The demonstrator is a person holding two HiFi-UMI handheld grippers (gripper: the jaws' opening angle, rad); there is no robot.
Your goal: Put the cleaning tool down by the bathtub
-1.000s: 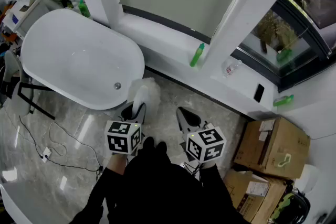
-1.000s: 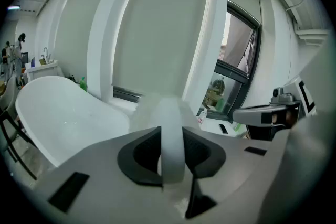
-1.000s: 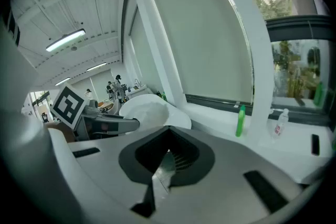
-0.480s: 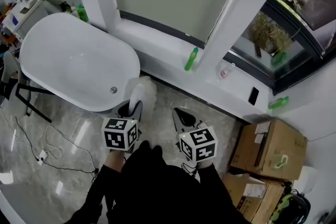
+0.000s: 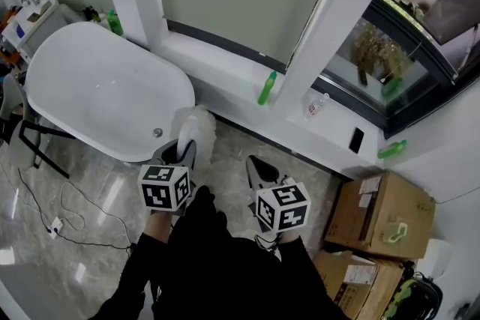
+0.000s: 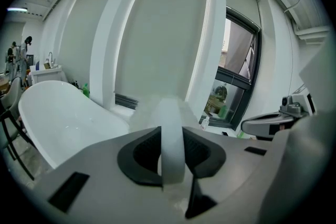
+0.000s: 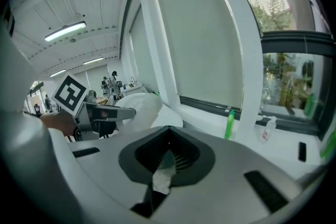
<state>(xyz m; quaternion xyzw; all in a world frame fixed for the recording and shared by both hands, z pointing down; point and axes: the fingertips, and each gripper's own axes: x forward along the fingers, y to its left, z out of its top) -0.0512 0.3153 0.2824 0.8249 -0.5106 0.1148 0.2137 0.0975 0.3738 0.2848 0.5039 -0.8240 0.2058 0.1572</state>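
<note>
The left tongs (image 5: 182, 154) are clenched on the cleaning tool (image 5: 196, 125), a white fluffy duster. In the left gripper view its pale flat handle (image 6: 172, 139) runs up between the dark pads, with the fluffy head (image 6: 157, 110) just beyond them. From the head view the tool is held in the air just beside the near end of the bathtub (image 5: 75, 86), above the grey stone surface (image 5: 225, 142) between tub and window wall; it is not yet set down. The right tongs (image 5: 260, 167) are pressed together as well, pinching only a small crumpled pale scrap (image 7: 161, 178) (what it is I cannot tell), and they hover apart from the tool.

The duster looks very light, with a soft, springy head and a thin, smooth, fairly stiff handle. The handle is the sensible place to hold it, since fluff would squash and slide out. It is unlikely to break if released low, but it may tip or roll, so resting the head on the surface first seems wise
</note>
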